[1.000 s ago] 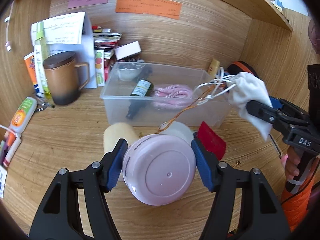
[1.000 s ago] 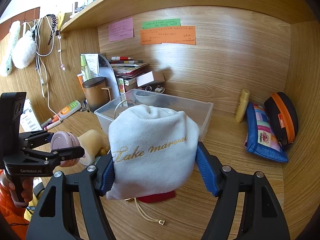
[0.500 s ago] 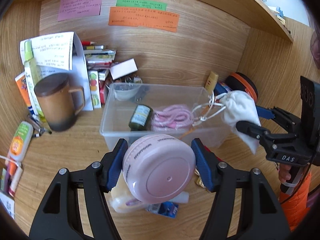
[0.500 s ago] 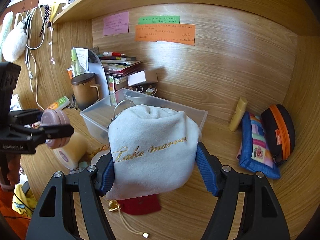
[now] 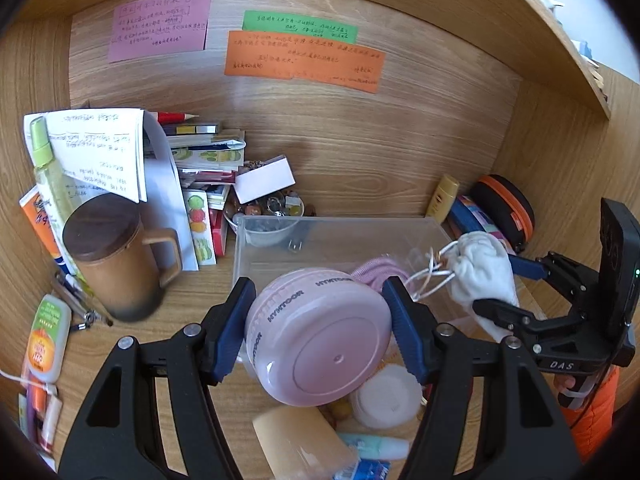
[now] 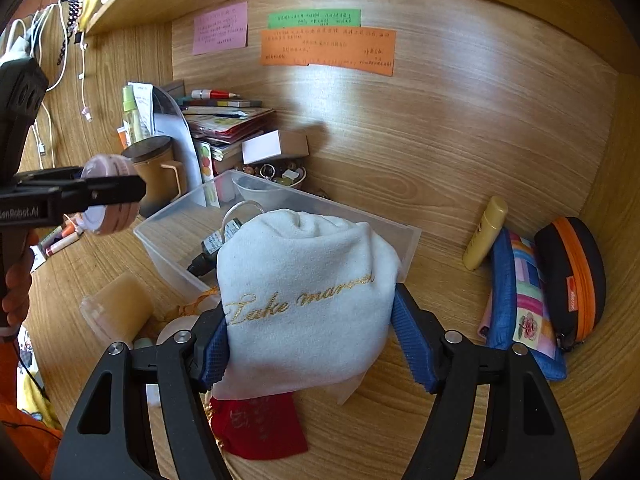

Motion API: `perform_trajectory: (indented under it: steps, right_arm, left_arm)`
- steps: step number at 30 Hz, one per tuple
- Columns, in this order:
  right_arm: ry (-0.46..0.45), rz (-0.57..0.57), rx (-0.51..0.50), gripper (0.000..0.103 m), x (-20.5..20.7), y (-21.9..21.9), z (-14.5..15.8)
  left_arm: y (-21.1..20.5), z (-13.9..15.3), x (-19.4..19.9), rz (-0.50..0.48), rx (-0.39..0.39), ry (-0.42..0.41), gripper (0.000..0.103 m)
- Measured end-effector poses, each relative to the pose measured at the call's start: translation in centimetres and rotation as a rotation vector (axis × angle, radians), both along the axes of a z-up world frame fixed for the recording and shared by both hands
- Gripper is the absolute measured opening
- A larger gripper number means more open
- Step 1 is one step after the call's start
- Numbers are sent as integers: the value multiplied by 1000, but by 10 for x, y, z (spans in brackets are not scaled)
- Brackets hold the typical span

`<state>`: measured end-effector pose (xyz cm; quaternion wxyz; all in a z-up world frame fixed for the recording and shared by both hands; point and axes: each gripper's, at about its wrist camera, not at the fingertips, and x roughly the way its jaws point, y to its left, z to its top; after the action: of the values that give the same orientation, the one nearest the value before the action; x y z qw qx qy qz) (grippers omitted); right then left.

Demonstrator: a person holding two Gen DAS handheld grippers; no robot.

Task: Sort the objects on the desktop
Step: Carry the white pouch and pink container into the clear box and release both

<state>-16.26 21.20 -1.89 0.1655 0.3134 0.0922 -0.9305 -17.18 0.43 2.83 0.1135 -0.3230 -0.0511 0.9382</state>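
My left gripper point(image 5: 318, 328) is shut on a round pink case point(image 5: 320, 340), held in the air over the near edge of the clear plastic bin point(image 5: 340, 232). In the right wrist view the same pink case point(image 6: 110, 196) hangs at the left, above the desk. My right gripper point(image 6: 310, 324) is shut on a white drawstring pouch point(image 6: 304, 304) with gold lettering, held just right of the bin point(image 6: 168, 248). From the left wrist view the pouch point(image 5: 482, 268) hangs at the bin's right end, its white cords dangling over the rim. A pink coiled cable point(image 5: 372, 270) and a dark bottle point(image 6: 210, 248) lie inside the bin.
A brown lidded mug point(image 5: 116, 256), papers and stacked books stand left of the bin. A small bowl of trinkets point(image 6: 280, 178) sits behind it. A yellow tube point(image 6: 484, 232), patchwork pouch point(image 6: 520, 300) and orange-zipped case point(image 6: 572, 280) lie right. A red pouch point(image 6: 256, 426), beige roll point(image 6: 116, 308) and white puck point(image 5: 386, 396) lie nearer.
Both grippers have moved toward the back wall with their loads. The pink case now hangs over the bin's near edge, and the white pouch has come up beside the bin's right end.
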Motion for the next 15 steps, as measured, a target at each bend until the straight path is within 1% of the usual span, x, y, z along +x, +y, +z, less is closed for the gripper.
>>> perform_trajectory:
  steps: [10, 15]
  right_arm:
    - [-65, 25, 53, 68, -29, -9, -17]
    - [-83, 36, 57, 69, -39, -13, -24]
  left_arm:
    - [-9, -19, -40, 0, 27, -50, 65]
    - [-9, -28, -57, -5, 40, -74, 65]
